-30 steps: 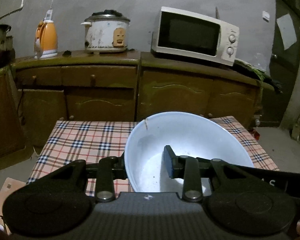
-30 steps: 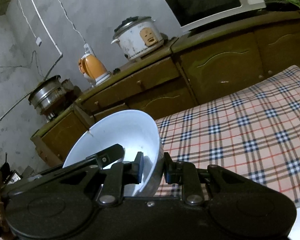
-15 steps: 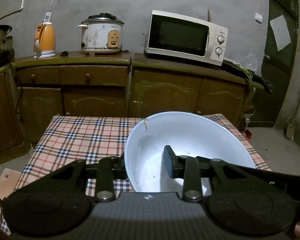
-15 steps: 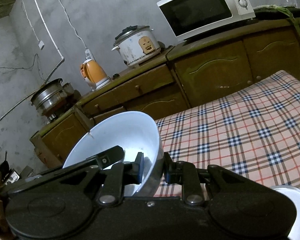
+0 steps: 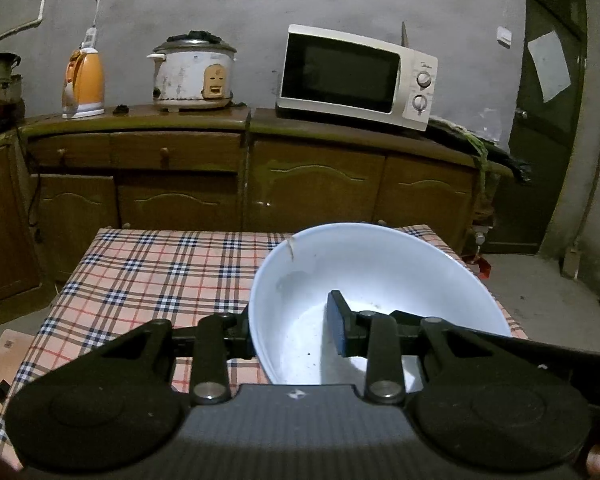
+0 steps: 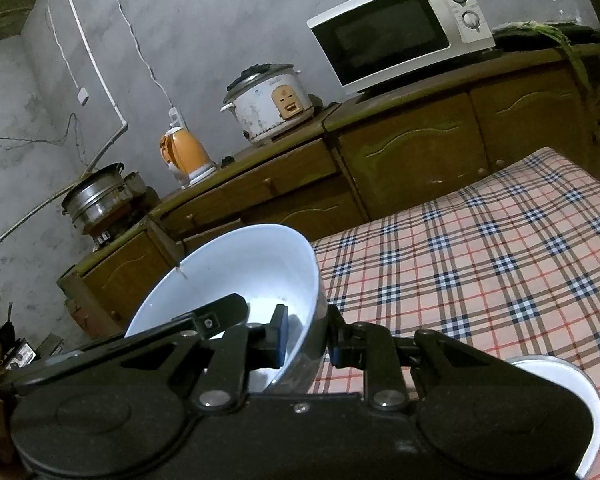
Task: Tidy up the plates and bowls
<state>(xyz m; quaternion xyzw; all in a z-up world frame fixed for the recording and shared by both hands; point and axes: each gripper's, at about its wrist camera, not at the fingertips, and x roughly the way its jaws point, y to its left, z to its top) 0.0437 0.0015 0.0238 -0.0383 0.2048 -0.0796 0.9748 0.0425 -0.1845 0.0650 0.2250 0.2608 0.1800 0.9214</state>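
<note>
Left wrist view: one white bowl above the checked counter; left gripper fingers pinch its near-left rim; right wrist view: right gripper fingers pinch the same bowl's right rim; a second white bowl near right.

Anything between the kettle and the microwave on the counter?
The rice cooker stands between the orange kettle and the microwave on the counter; both wrist views show it.

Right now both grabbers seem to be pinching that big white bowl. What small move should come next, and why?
Probably carry the white bowl a little toward the second dish at the near edge of the checked tablecloth. The left gripper and right gripper each clamp the rim, and the bowl hangs tilted.
</note>
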